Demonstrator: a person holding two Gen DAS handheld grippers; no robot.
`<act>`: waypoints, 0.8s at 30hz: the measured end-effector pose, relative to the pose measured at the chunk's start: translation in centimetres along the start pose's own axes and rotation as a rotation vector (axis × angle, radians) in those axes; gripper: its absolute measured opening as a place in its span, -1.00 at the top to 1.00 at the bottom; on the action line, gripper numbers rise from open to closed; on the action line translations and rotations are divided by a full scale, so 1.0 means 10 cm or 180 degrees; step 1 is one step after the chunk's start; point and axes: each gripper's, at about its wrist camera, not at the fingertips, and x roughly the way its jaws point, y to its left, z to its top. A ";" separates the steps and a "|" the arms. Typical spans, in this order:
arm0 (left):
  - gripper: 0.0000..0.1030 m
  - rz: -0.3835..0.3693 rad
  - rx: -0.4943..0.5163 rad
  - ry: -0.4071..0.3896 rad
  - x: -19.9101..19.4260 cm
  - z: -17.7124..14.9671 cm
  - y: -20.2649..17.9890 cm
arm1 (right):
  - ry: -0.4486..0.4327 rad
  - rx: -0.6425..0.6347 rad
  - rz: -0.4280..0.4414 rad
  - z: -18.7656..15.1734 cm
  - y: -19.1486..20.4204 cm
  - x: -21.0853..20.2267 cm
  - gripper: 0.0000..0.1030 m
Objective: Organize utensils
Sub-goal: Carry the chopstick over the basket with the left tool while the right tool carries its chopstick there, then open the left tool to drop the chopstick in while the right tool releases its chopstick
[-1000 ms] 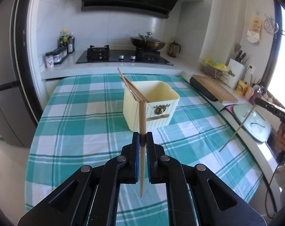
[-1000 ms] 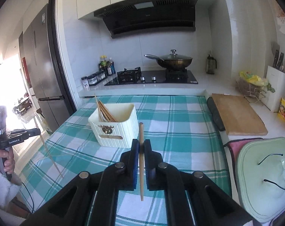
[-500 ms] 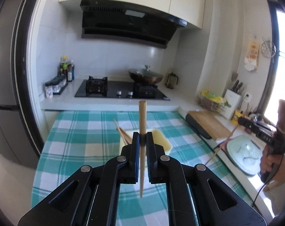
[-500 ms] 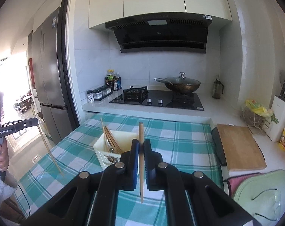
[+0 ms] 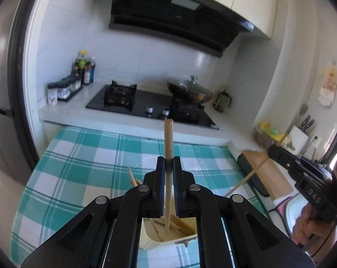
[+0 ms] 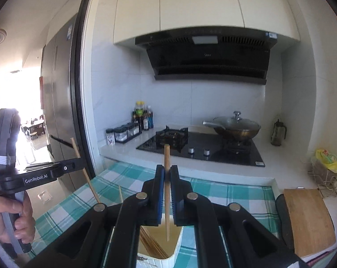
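My left gripper (image 5: 168, 163) is shut on a wooden chopstick (image 5: 168, 138) that stands upright, its thin tip hanging over the cream utensil box (image 5: 168, 236). Several chopsticks lie inside that box. My right gripper (image 6: 166, 170) is shut on a second wooden chopstick (image 6: 166, 156), whose tip hangs above the same cream box (image 6: 166, 252). From the left wrist view the right gripper (image 5: 271, 154) shows at the right edge with its chopstick (image 5: 246, 182) slanting down. From the right wrist view the left gripper (image 6: 80, 164) shows at the left with its chopstick (image 6: 84, 174).
The box sits on a teal-and-white checked tablecloth (image 5: 79, 156). Behind it run a white counter, a black gas hob (image 6: 201, 145) and a lidded wok (image 6: 235, 126). A wooden cutting board (image 6: 309, 218) lies at the right, spice jars (image 6: 123, 132) at the back left.
Both grippers have moved forward and up over the box, which slid from the middle of each view to under the fingers. Each chopstick stays held.
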 end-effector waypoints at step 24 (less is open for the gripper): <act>-0.99 0.0697 0.0687 -0.0240 -1.02 -0.61 -0.16 | 0.0262 0.0311 0.0059 -0.49 0.03 -0.34 -0.26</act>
